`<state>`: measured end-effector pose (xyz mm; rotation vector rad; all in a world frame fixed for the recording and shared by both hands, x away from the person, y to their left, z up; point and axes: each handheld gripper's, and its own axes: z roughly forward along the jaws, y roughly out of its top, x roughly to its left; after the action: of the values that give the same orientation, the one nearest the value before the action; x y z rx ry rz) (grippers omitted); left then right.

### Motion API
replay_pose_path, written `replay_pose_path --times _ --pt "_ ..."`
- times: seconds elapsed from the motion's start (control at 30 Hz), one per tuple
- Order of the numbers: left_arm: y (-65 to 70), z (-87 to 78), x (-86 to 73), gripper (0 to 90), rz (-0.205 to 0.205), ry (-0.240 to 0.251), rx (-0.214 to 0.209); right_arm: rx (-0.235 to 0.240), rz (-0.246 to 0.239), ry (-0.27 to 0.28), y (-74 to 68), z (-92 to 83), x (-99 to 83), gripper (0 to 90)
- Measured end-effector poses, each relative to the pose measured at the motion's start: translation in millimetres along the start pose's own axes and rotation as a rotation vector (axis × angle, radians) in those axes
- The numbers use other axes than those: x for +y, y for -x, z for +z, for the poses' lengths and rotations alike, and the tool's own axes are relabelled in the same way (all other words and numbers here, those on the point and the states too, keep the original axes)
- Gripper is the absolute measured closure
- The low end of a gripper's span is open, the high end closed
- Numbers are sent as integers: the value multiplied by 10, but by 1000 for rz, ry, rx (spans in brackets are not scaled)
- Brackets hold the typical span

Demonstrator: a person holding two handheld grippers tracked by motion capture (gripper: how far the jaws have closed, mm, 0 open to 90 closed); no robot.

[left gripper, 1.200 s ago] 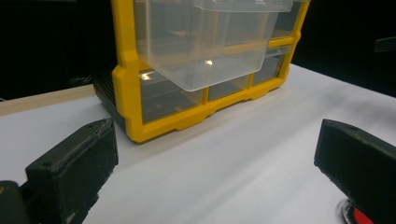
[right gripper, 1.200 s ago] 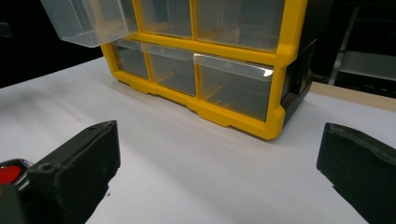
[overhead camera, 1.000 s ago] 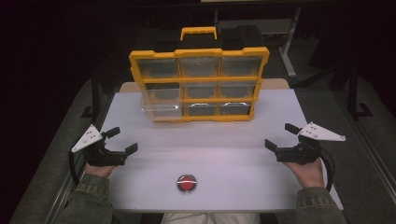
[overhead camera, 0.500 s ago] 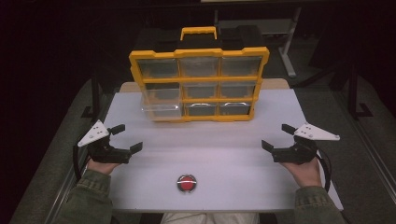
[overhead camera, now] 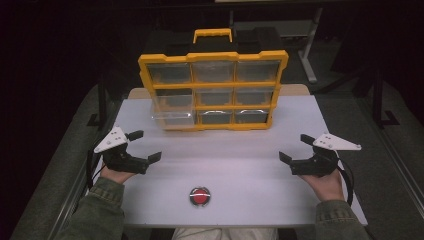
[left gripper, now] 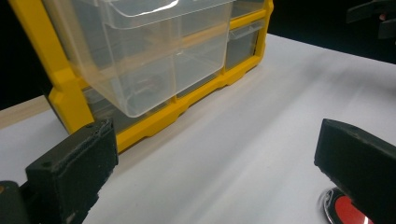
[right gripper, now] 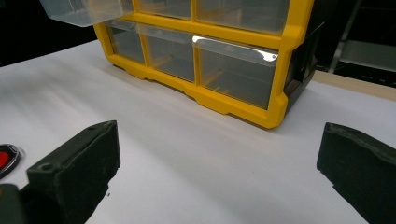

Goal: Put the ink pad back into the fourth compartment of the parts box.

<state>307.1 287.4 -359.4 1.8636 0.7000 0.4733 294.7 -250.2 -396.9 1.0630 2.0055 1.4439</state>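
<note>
Bare table (overhead camera: pixel 240 165) between the hands — organizer (overhead camera: pixel 214 90) (drawer (overhead camera: pixel 172 112) protruding) blocks beyond.

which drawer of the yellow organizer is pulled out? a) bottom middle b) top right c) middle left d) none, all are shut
c: in the high view the clear drawer in the left column, middle row of the yellow organizer juts forward past the frame, while the other drawers sit flush; the left gripper view shows it overhanging the white table too.
</note>
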Motion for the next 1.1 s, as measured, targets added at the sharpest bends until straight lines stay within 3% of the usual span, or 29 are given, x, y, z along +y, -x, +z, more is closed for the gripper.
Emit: replay_pose_path --times 0.13,0.4,0.77,1.1 --pt "57 77 41 0 17 -17 -35 7 0 -17 -3 16 -4 0" --pt "139 191 135 0 49 -35 -65 10 -5 -29 -6 26 -6 0" --pt "258 343 131 0 92 -79 -104 10 -12 -43 -6 39 -11 0" --pt "425 469 188 0 130 -103 -171 11 -18 -37 -9 32 -7 0"
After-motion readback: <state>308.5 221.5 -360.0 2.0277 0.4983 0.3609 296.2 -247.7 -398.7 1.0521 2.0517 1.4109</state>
